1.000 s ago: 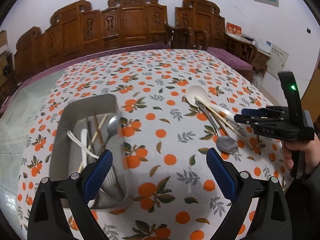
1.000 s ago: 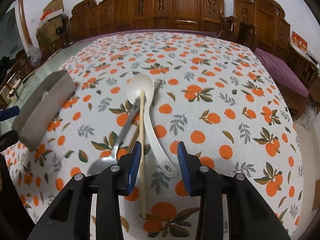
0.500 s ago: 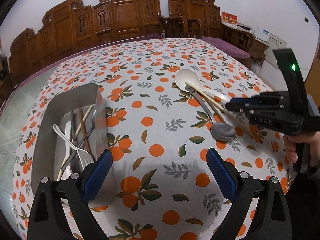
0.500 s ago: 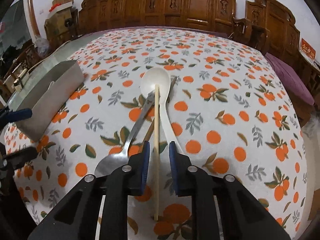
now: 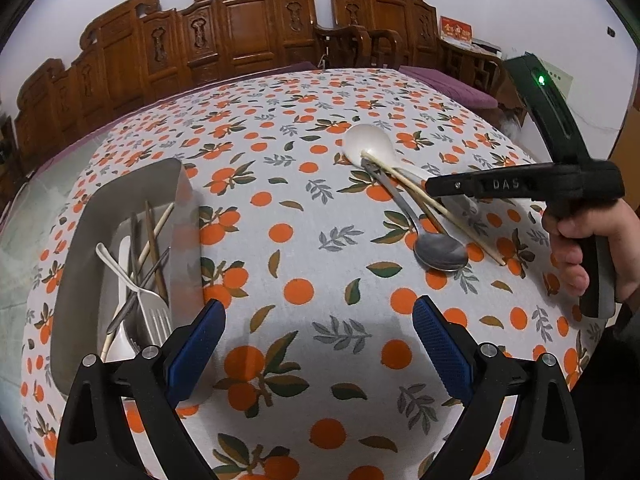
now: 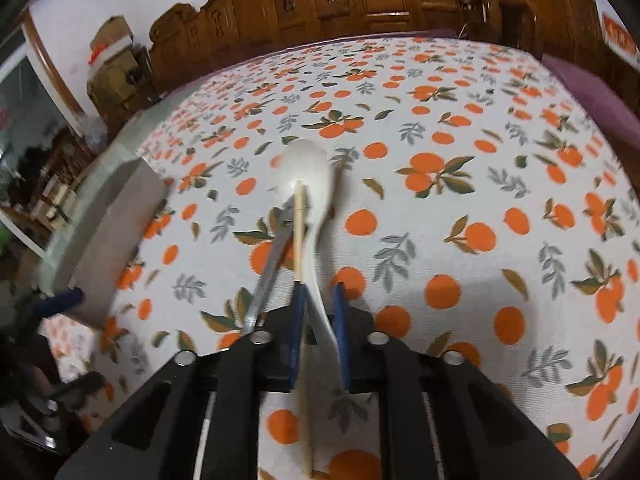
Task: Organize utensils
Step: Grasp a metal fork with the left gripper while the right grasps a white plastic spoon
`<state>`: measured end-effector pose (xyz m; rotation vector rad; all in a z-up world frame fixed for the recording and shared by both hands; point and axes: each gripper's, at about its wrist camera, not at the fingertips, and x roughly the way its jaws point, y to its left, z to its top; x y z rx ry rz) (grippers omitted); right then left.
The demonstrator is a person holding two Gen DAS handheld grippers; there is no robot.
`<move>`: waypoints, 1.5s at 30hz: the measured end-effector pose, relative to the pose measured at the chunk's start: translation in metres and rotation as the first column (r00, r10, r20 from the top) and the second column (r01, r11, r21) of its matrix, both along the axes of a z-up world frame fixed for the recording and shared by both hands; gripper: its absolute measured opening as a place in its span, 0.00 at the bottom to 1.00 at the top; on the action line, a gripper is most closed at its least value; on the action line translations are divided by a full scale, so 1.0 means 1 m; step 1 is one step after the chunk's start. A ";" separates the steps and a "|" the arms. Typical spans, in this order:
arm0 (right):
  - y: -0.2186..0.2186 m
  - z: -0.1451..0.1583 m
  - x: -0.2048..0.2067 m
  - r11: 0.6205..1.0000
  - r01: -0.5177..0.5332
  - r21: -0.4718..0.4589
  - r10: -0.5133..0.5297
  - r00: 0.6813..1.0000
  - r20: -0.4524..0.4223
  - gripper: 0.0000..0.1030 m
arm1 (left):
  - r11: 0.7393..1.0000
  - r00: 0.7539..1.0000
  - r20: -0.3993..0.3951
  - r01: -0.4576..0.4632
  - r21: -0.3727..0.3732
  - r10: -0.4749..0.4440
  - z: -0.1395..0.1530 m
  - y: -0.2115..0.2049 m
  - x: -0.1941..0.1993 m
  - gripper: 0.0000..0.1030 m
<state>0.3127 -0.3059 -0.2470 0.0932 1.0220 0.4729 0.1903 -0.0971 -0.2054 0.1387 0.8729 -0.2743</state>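
Observation:
A white soup spoon [image 5: 368, 144], a pale chopstick [image 5: 400, 178] and a metal spoon [image 5: 440, 254] lie crossed on the orange-print tablecloth at the right. My right gripper [image 6: 319, 292] is down on this pile with its jaws closing. The white spoon's [image 6: 304, 168] handle fills the narrow gap between the pads, and the chopstick [image 6: 298, 232] runs under the left pad. The metal spoon's handle [image 6: 272, 264] lies just outside to the left. My left gripper [image 5: 318, 308] hangs open over bare cloth, beside the grey tray [image 5: 80, 240].
The tray holds a fork [image 5: 154, 316], a white spoon, chopsticks and other cutlery. A person's hand [image 5: 576, 236] holds the right gripper [image 5: 434, 188] at the table's right edge. Carved wooden chairs line the far side.
My right gripper's jaws have narrowed from wide apart to close around the spoon handle and chopstick, and it has moved forward over them. The left view has drifted slightly lower.

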 end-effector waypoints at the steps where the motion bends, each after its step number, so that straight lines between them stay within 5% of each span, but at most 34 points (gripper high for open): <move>1: 0.000 0.003 -0.001 1.000 0.002 0.001 -0.002 1.000 0.010 0.05 | 1.000 1.000 -0.004 0.000 -0.001 0.000 0.000 -0.001 0.000 0.88; 10: -0.027 0.023 -0.009 0.998 0.052 0.035 -0.055 0.996 0.073 0.05 | 1.000 0.999 -0.045 0.014 -0.005 -0.014 -0.003 -0.021 0.016 0.88; 17: -0.045 0.021 -0.007 0.995 0.095 0.023 -0.097 0.992 0.077 0.05 | 0.997 0.994 -0.112 -0.006 -0.082 -0.003 -0.013 -0.048 0.036 0.85; 25: -0.048 0.020 -0.006 0.994 0.108 0.030 -0.110 0.991 0.078 0.05 | 0.991 0.977 -0.213 -0.053 -0.121 0.026 -0.028 -0.067 0.055 0.62; 29: -0.047 0.022 -0.006 0.994 0.107 0.036 -0.110 0.991 0.080 0.05 | 0.992 0.978 -0.204 -0.067 -0.106 0.044 -0.029 -0.074 0.053 0.59; 40: -0.051 0.023 -0.006 0.991 0.126 0.046 -0.129 0.988 0.079 0.05 | 0.995 0.982 -0.173 -0.089 -0.045 0.080 -0.026 -0.090 0.048 0.14; 45: -0.049 0.023 -0.007 0.992 0.121 0.042 -0.124 0.989 0.080 0.05 | 0.990 0.979 -0.171 -0.123 -0.073 0.109 -0.019 -0.081 0.048 0.03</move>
